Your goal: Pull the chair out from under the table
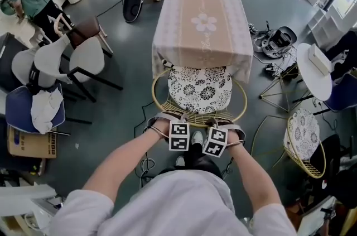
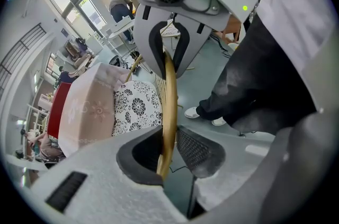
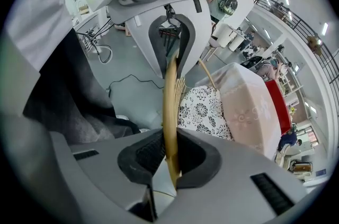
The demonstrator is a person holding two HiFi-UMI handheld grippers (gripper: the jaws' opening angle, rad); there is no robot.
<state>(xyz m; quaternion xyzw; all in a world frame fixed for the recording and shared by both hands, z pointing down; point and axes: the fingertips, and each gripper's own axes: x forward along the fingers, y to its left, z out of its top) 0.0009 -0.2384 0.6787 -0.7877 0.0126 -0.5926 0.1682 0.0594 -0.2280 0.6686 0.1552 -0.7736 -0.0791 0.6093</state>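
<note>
Threading both claws — chair rim (golden)

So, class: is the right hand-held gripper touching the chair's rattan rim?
Touching. The right gripper view shows the right hand-held gripper clamped on the rattan rim.

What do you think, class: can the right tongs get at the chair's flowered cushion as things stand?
Probably not yet: the right tongs are shut on the chair's back rail. Once released, the cushion lies uncovered just beyond it.
</note>
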